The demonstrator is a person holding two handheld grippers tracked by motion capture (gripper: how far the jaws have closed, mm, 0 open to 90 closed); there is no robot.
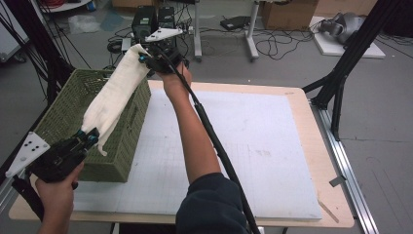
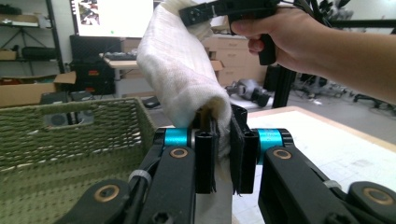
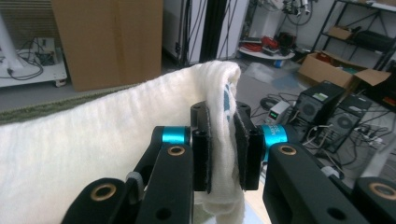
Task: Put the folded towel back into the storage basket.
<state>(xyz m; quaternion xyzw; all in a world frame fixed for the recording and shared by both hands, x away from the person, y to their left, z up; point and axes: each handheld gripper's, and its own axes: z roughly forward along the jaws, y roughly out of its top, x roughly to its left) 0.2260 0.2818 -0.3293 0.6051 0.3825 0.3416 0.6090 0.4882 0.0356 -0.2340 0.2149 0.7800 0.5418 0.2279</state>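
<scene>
Two grippers hold one white cloth [image 1: 114, 95] up in the air, above the left edge of the table [image 1: 311, 146]. The left gripper [image 1: 87, 136] is near the front left corner of the table. Its jaws are almost closed, and they pinch the low end of the cloth. In the left gripper view the cloth [image 2: 180, 70] folds over the top of the jaws like a soft roll.

Under the cloth sits a green woven basket [image 1: 63, 117]. It rests along the left edge of the table, on a big white mat [image 1: 253, 146].

The cloth is long and narrow. It looks soft and a bit fuzzy, with faint lines across it. It slopes up from the left gripper to the right gripper [image 1: 146, 58]. A small bit hangs down past the low end.

The right gripper is up high, over the back edge of the table near the basket's far corner. Its jaws are nearly closed too, and they squeeze the top end. In the right gripper view the cloth [image 3: 93, 149] has a small blue mark [image 3: 227, 100] on the fold.
</scene>
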